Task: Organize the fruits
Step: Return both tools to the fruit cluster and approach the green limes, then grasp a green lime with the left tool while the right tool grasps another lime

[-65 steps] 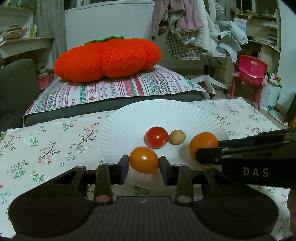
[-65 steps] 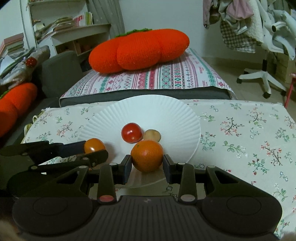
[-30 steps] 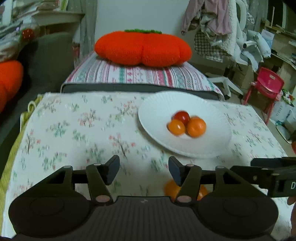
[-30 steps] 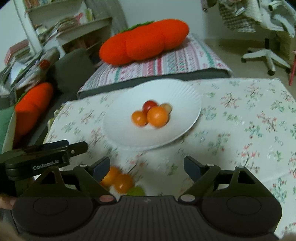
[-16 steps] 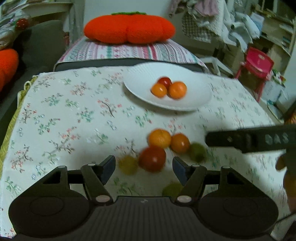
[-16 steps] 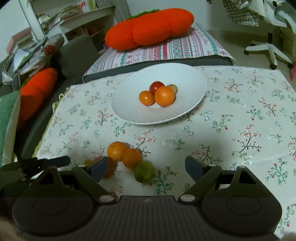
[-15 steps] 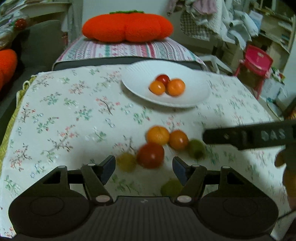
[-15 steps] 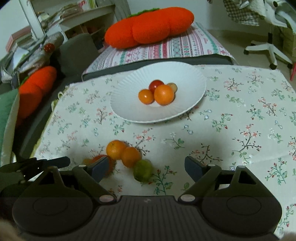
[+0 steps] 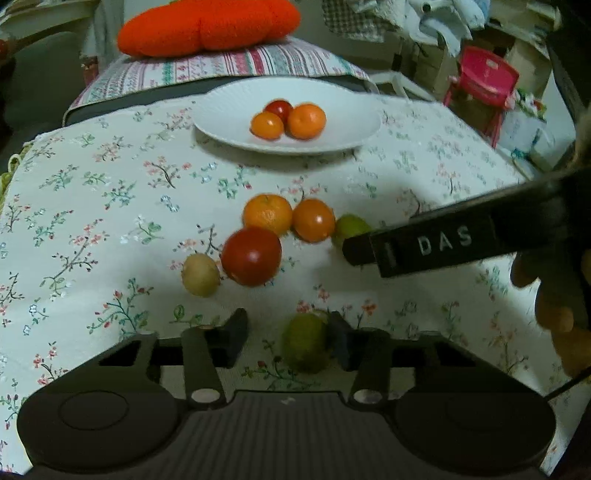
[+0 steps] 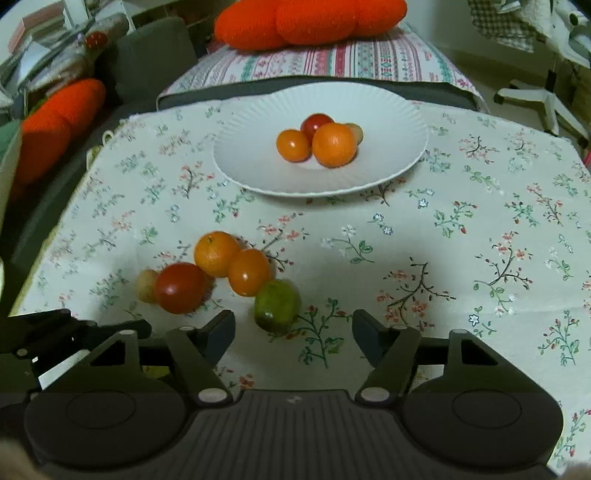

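A white paper plate at the far side of the floral tablecloth holds a small orange tomato, a red tomato, a mandarin and a brownish fruit. Nearer lie a mandarin, an orange tomato, a red tomato, a yellowish fruit and a green fruit. My left gripper is open, with another green fruit between its fingers, against the right one. My right gripper is open and empty just behind the green fruit; it also shows in the left wrist view.
A large orange pumpkin cushion lies on a striped blanket behind the table. A grey sofa with an orange cushion is at the left. A red child's chair and an office chair base stand at the right.
Both grippers let go of the fruits on the plate, opened and drew back toward the near side. They have come lower and closer to the loose fruits on the cloth.
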{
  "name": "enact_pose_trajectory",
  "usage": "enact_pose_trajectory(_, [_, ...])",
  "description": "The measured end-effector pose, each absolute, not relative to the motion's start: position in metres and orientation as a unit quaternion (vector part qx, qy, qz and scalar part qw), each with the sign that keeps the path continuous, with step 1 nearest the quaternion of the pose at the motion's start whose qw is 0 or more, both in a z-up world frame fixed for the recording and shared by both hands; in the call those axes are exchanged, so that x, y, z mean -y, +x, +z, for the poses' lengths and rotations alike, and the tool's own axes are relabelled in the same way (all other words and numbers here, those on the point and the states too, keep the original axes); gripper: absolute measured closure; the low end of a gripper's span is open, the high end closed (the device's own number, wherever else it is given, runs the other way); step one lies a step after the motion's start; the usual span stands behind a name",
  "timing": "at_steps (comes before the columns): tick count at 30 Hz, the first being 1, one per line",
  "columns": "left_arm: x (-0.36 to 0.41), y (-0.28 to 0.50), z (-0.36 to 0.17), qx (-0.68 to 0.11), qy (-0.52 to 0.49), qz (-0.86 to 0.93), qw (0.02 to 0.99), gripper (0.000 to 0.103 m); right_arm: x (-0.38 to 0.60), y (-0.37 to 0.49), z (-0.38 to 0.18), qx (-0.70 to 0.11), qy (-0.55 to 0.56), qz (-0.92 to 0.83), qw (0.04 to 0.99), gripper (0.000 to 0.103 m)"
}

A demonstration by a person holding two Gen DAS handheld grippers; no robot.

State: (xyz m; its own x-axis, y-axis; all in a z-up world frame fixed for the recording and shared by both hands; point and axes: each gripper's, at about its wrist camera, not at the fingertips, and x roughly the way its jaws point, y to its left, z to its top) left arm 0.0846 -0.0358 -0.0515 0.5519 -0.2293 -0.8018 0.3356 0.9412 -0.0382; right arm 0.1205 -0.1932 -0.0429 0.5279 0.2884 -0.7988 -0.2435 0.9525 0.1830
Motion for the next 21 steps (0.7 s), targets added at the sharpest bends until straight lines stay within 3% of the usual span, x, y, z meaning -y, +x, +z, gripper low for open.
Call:
enact_pose_trajectory(5, [0.037,0.084,-0.051,-0.439,0.069,-0.162,0.881,0.100,0.191,0.121,-0.047,-0.466,0.016,0.147,0.872,0.043])
enact_pose_trajectory(12, [0.034,0.086,-0.050,-0.440,0.062,-0.151,0.883,0.102,0.184,0.121,-0.051,-0.463,-0.004,0.143,0.875,0.047])
enact_pose_trajectory(19, [0.037,0.085,-0.050,-0.437,0.069,-0.149,0.884,0.102,0.176,0.118,-0.048,-0.444,-0.035,0.151,0.882,0.080])
enact_pose_trajectory(21, [0.037,0.085,-0.050,-0.438,0.070,-0.149,0.884,0.102,0.174,0.117,-0.047,-0.438,-0.041,0.155,0.884,0.081])
